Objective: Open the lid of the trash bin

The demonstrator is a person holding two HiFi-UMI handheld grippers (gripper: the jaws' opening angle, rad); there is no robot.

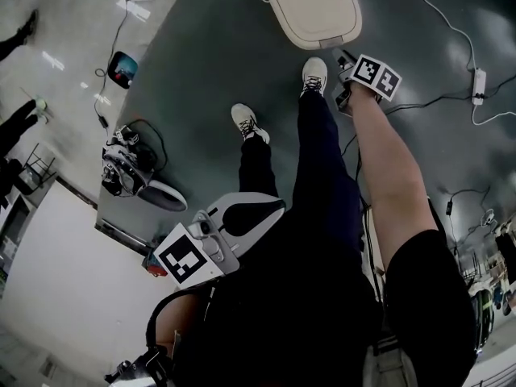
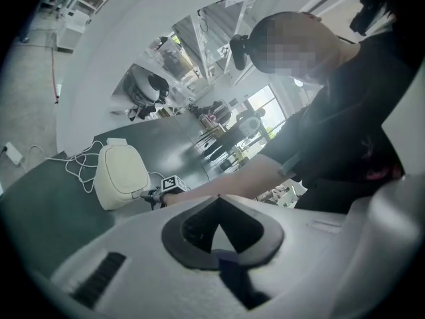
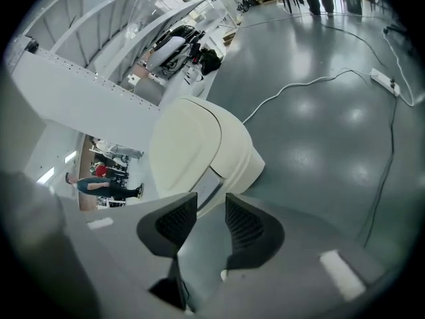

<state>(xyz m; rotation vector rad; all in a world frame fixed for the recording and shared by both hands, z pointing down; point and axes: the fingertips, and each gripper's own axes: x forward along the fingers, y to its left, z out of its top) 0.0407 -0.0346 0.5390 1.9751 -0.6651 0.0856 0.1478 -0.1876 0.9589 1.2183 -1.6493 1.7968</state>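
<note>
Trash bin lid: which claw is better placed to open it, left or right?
Right. The right claw hangs open just beside the trash bin, pointing at its lid. The left claw is shut and held back near the person's body, far from it.

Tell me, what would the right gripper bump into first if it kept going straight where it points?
Most likely the closed trash bin. It sits just beyond the right gripper's open, empty jaws, a little left of their line, so depth is a guess.
</note>
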